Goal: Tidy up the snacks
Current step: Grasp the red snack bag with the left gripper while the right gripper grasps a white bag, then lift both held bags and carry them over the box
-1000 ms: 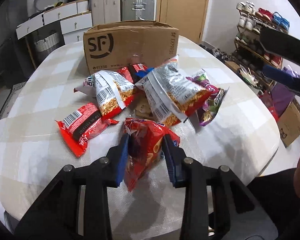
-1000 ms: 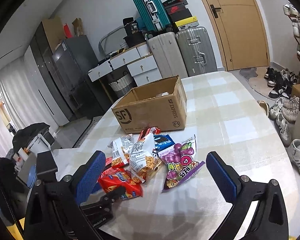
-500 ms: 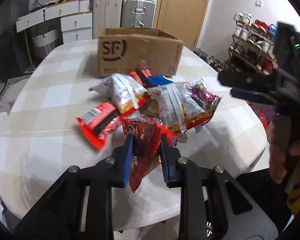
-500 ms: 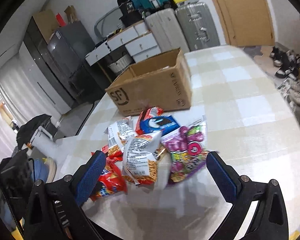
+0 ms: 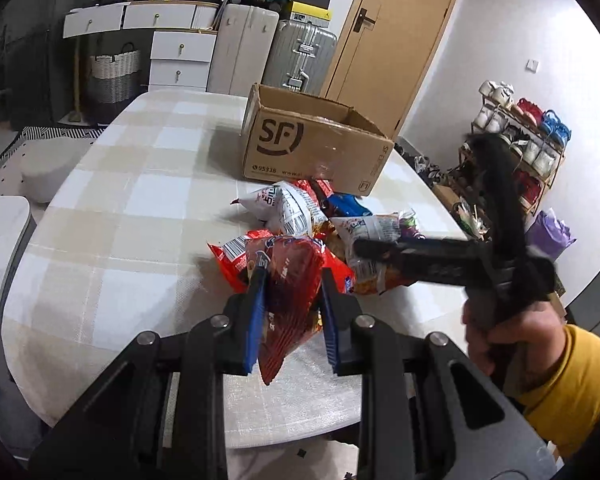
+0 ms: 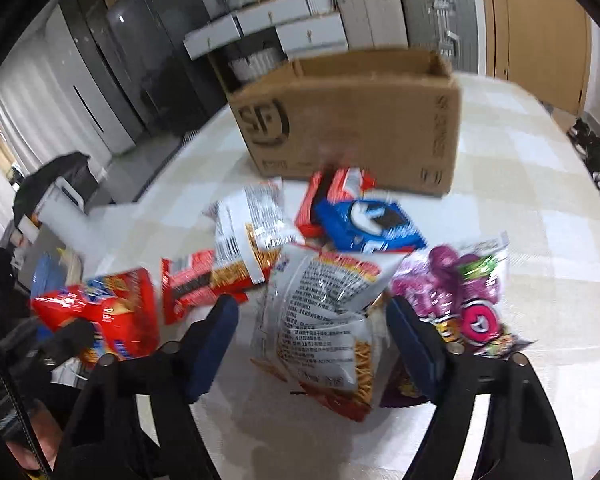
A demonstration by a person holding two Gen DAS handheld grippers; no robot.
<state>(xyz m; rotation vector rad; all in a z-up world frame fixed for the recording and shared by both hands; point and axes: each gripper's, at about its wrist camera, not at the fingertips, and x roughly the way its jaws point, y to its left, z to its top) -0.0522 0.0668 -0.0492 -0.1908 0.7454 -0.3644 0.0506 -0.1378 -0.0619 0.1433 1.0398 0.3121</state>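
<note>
**Red bag up, right fingers over the pile**

Table (image 5: 112, 216) with checked cloth; SF cardboard box (image 5: 312, 148) at far side, snack pile just before it, both unmoved. My left gripper (image 5: 290, 308) stays clamped on the red snack bag (image 5: 288, 296), now lifted off the cloth, which it touched a second ago. My right gripper (image 6: 312, 344) has dropped from above the pile; its fingers stand spread either side of the white noodle-snack bag (image 6: 320, 320), not pinching. Purple candy bag (image 6: 456, 300) just beside.

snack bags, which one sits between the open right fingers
The white noodle-snack bag with printed text, lying between the right gripper fingers; the other bags lie outside them.
</note>
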